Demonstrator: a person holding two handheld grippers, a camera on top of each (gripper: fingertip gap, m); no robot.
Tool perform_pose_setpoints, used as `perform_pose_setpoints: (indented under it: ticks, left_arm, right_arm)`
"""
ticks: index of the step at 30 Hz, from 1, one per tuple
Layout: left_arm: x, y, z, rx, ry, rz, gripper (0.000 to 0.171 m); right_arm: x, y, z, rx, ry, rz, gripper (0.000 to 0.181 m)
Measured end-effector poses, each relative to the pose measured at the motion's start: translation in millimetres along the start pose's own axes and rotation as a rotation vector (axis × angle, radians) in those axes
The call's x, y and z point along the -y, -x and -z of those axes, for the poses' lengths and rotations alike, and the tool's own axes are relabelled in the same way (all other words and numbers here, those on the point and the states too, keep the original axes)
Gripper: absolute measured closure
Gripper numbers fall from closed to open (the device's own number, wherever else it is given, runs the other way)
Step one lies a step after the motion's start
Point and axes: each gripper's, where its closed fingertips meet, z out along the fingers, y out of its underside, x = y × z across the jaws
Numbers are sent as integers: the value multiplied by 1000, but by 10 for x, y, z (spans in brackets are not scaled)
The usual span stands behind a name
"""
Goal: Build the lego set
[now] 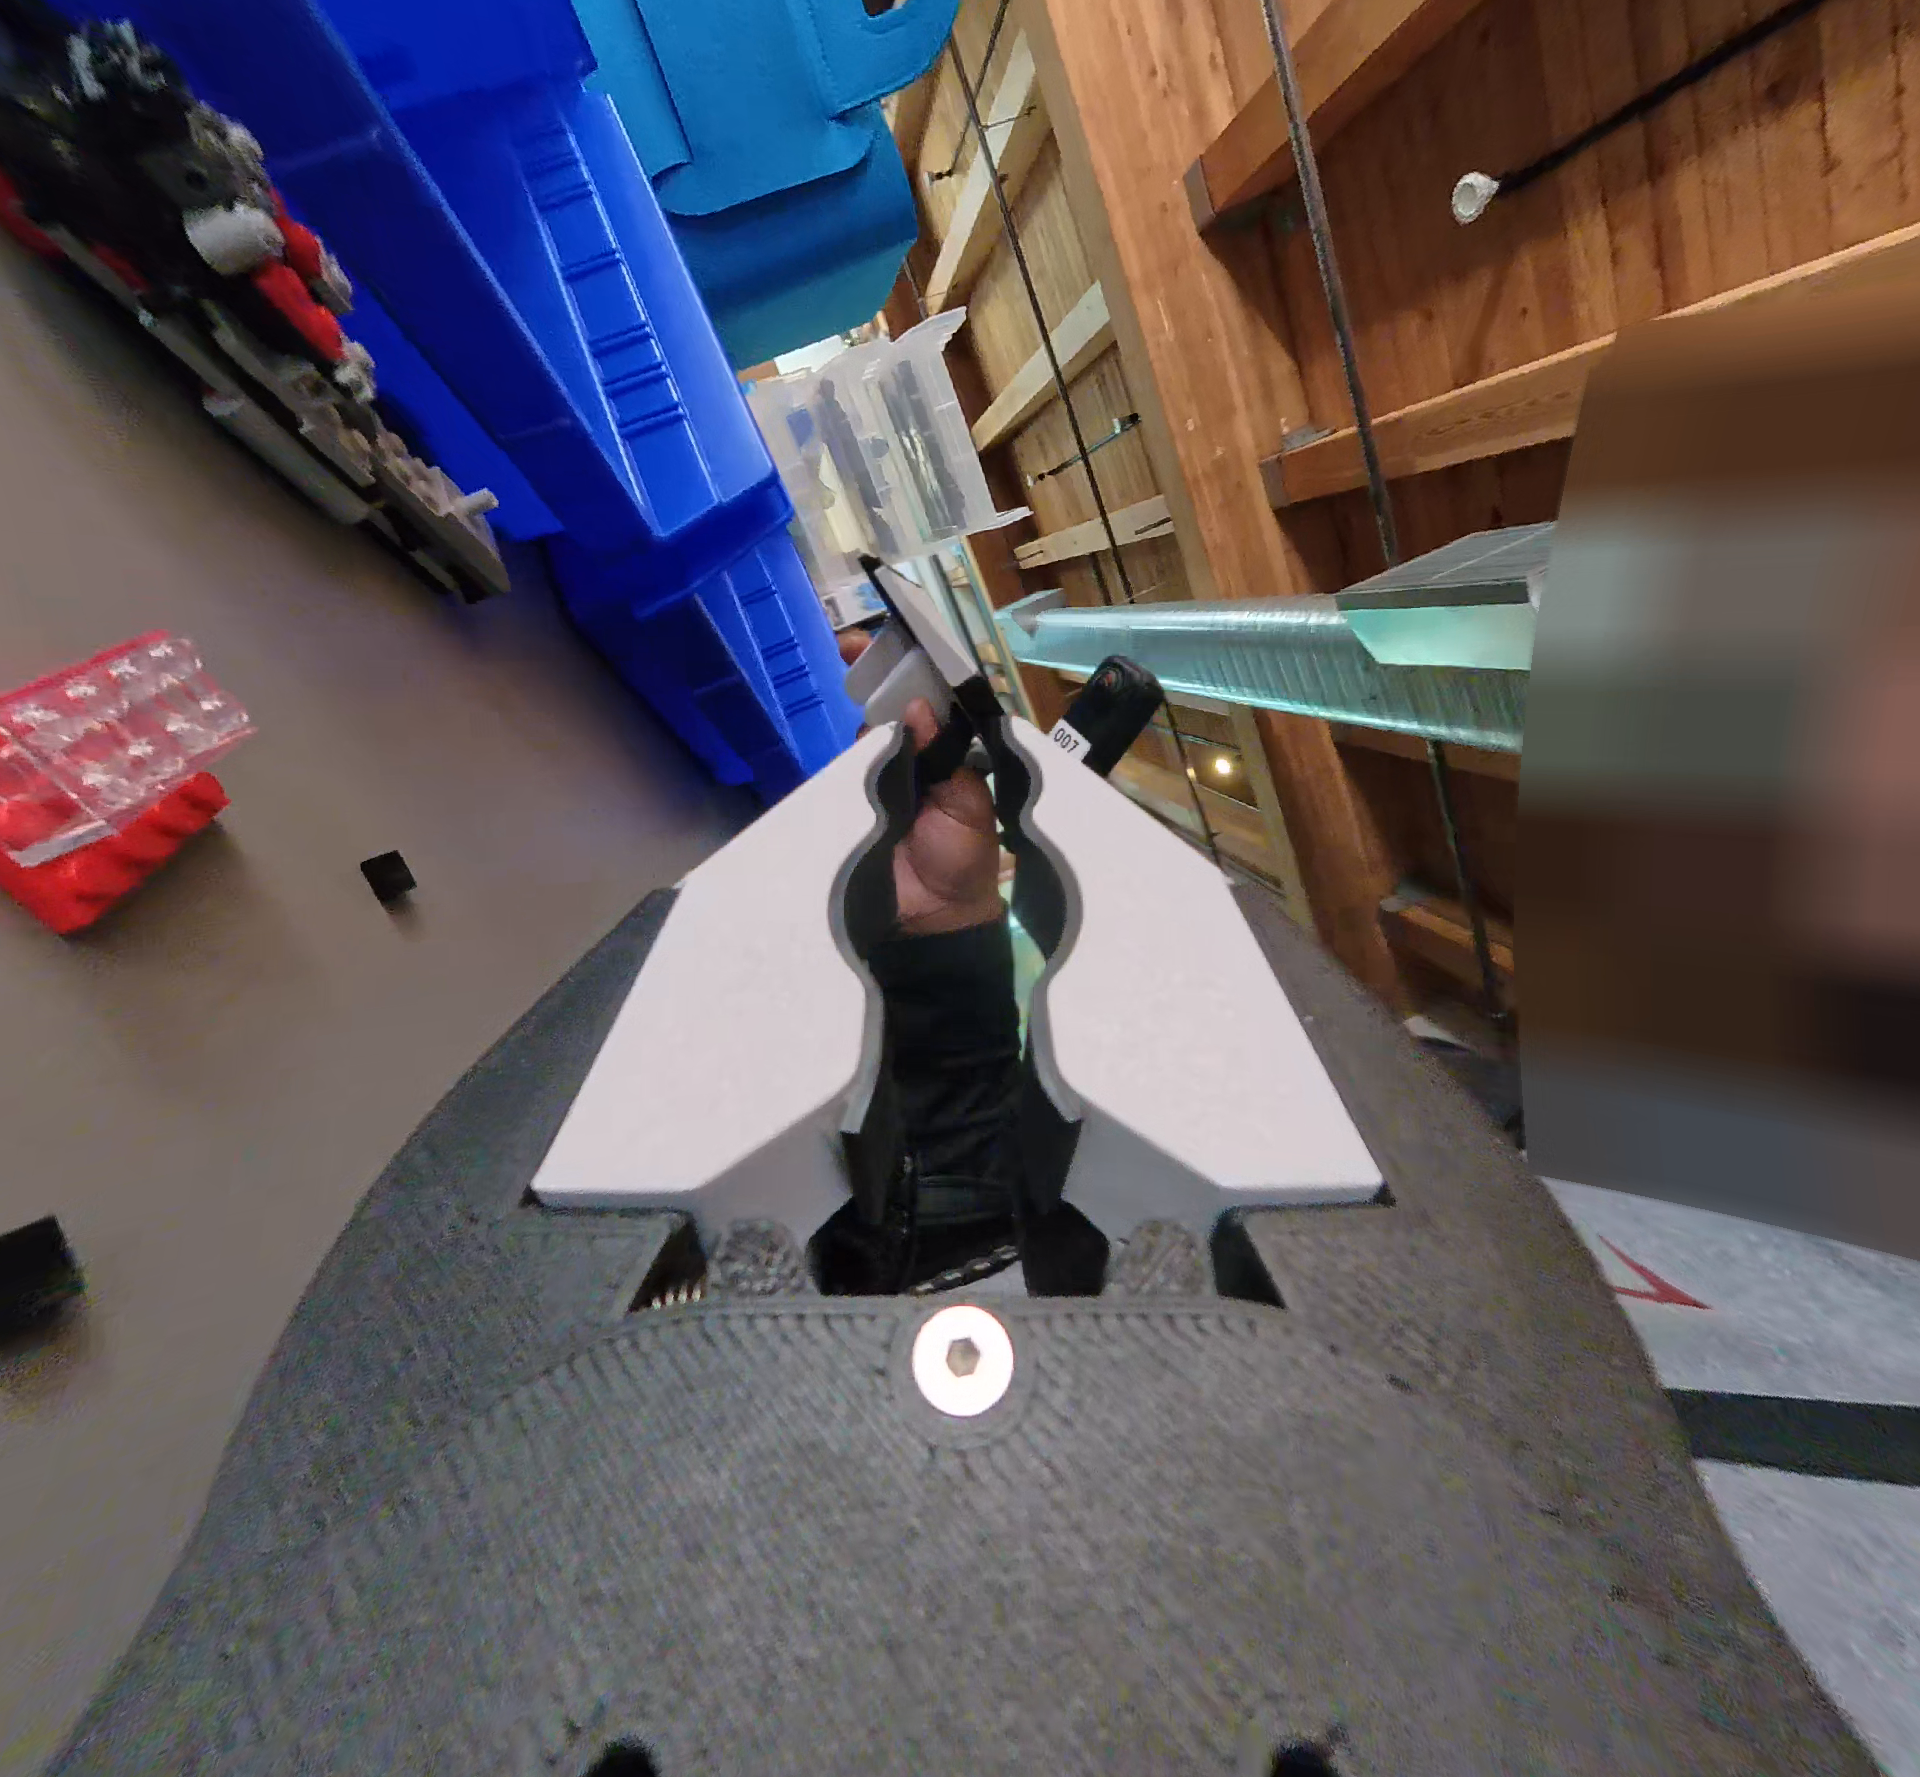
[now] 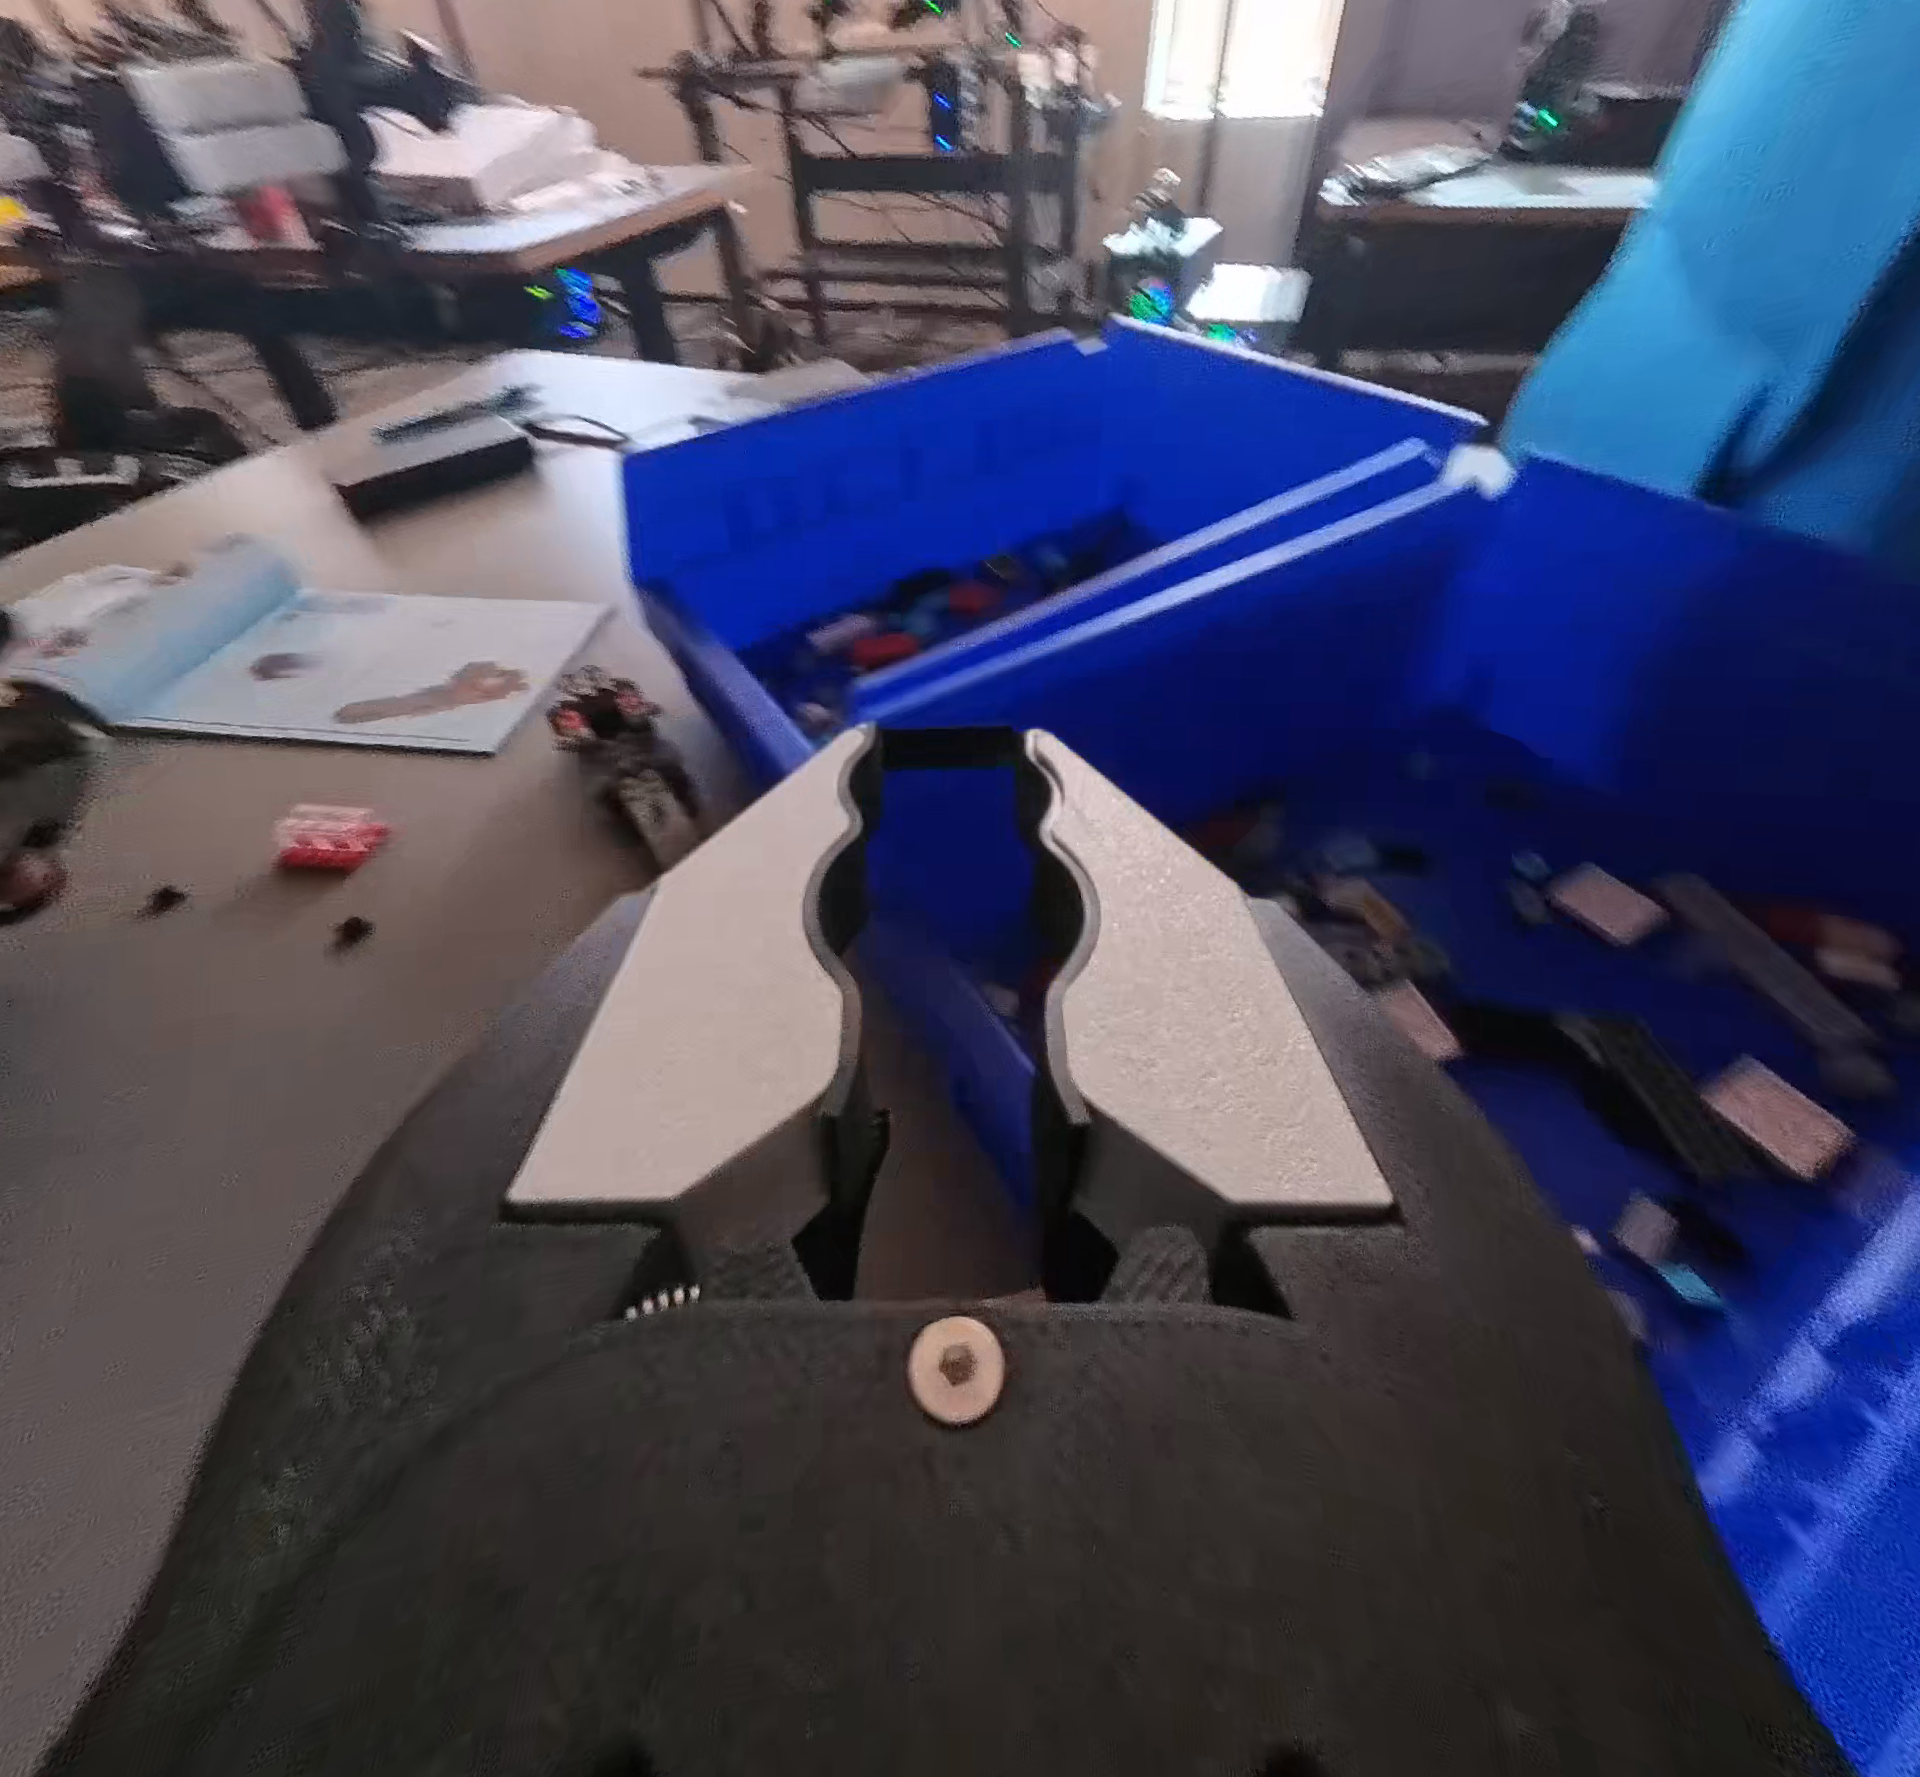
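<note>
Lego model [image 2: 623,761], part-built in black, red and grey, lay on the worktop [image 2: 208,1052] just left of the blue bins [image 2: 1039,480]; in the left wrist view the model [image 1: 239,356] sat against the bins' [image 1: 468,221] outer wall. A red block with a clear studded top [image 1: 104,771] stood apart from it on the worktop [image 1: 312,1000], with a small black piece [image 1: 388,875] near it. In the right wrist view that block [image 2: 330,836] showed beside an open booklet [image 2: 343,657].

The right tool [image 2: 945,761] hung over the near bin's rim, clenched on a thin black piece [image 2: 945,748] bridging its tips. Loose bricks [image 2: 1600,906], grey, black and red, littered the bin floor to its right; the frame was blurred.

The left tool [image 1: 951,740] was tilted away from the worktop, its jaws slightly parted with nothing between them. Beyond its tips a bare hand [image 1: 951,854] gripped the other tool. A light blue bag [image 1: 748,44] rested on the bins.
</note>
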Motion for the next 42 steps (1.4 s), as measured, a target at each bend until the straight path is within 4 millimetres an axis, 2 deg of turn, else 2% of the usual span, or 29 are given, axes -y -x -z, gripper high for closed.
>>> perform_pose_setpoints:
  ticks: [6,8,10,13,17,20,24,27,30,33,37,39,42]
  left_arm:
    - [78,-18,189,82,-27,-106,157]
    - [87,4,266,102,-39,-109,157]
    - [87,38,332,118,-48,-104,157]
    - [97,44,395,119,-61,-94,157]
    - [110,54,400,141,-46,-120,157]
    - [127,48,386,155,-33,-138,156]
    - [147,6,369,157,-21,-172,155]
    - [160,-32,428,169,-47,-201,155]
    - [159,-15,562,199,-93,-216,155]
    - [173,0,670,201,-133,-190,155]
    - [212,38,689,235,-108,-209,155]
    - [232,58,662,238,-87,-210,155]
    - [242,87,600,239,-58,-212,155]
  right_arm:
    - [-339,-474,-45,-229,177,-44,155]
    - [-376,-548,-62,-272,211,-38,141]
    - [-333,-538,-44,-265,203,-33,131]
    - [-256,-532,67,-248,181,-23,130]
    - [-105,-652,387,-244,156,14,138]
    - [-4,-929,562,-252,253,137,154]
    - [95,-1405,510,-218,501,308,152]
    - [243,-1685,564,-191,557,287,151]
    - [319,-1908,829,-245,536,221,151]
    - [130,-2029,1213,-340,516,140,151]
    - [-337,-2127,1652,-433,552,48,152]
    - [-465,-2239,1785,-466,597,35,152]
    - [-386,-2537,1754,-490,671,55,153]
